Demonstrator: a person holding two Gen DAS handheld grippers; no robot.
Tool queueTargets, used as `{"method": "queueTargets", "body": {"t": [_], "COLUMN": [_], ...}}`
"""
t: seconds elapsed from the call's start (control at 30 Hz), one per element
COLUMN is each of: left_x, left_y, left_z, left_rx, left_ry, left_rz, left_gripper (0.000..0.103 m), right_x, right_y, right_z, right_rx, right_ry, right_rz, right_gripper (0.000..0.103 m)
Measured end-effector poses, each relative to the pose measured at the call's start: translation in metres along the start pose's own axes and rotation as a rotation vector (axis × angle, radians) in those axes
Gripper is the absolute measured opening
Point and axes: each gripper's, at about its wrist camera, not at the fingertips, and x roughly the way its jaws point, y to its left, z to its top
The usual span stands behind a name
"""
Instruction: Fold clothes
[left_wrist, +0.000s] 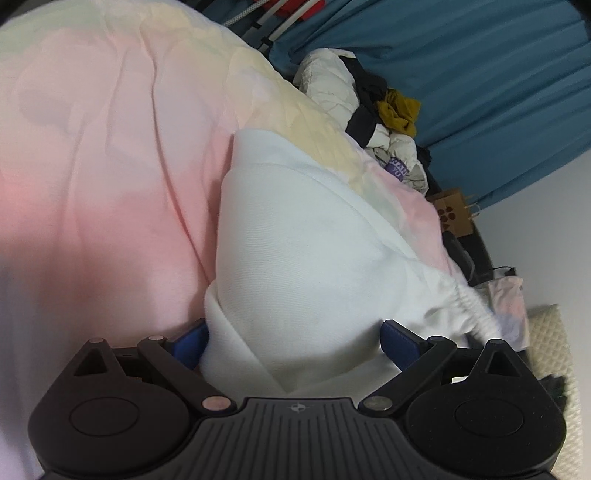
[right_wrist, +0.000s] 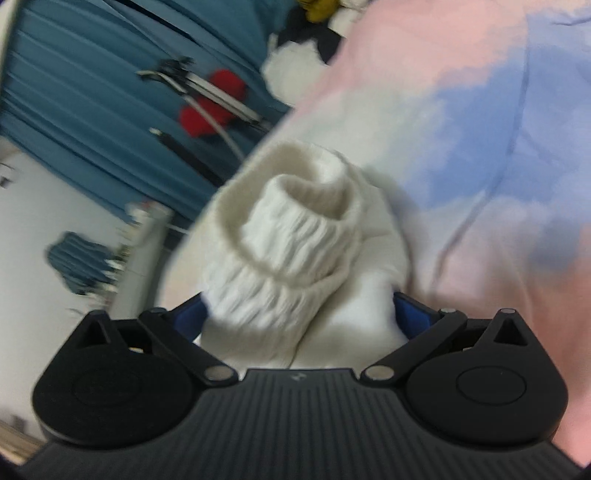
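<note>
A white garment (left_wrist: 303, 258) lies bunched on the pastel bed cover (left_wrist: 110, 147). My left gripper (left_wrist: 295, 343) has its blue-padded fingers wide apart with a thick fold of the white garment between them. In the right wrist view, my right gripper (right_wrist: 299, 314) likewise has its fingers wide apart around a white ribbed, elastic-gathered part of the garment (right_wrist: 295, 236), which bulges up between them. The bed cover (right_wrist: 498, 147) there shows pink, white and blue patches. That view is motion-blurred.
A pile of white, black and mustard clothes (left_wrist: 380, 110) lies at the bed's far edge before a blue curtain (left_wrist: 480, 92). A brown paper bag (left_wrist: 456, 214) stands on the floor beyond. A rack with red items (right_wrist: 214, 99) hangs by the curtain.
</note>
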Motion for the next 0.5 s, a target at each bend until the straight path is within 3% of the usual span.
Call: {"method": "queueTargets", "body": {"t": [0.1, 0.23, 0.5], "left_x": [0.003, -0.013, -0.052], "left_y": [0.005, -0.009, -0.091], "left_z": [0.002, 0.001, 0.016], "left_rx": [-0.003, 0.044, 0.121], "left_ry": [0.005, -0.033, -0.136], "left_rz": [-0.007, 0.001, -0.099], "left_gripper": [0.074, 0.048, 0.042], "right_x": [-0.002, -0.016, -0.066], "right_y": [0.004, 0.02, 0.045], "right_z": [-0.001, -0.01, 0.019], "right_rx": [-0.032, -0.091, -0.085], "right_ry": [-0.008, -0.067, -0.239], "right_rz": [-0.075, -0.083, 0.065], "right_gripper": [0.066, 0.054, 0.049]}}
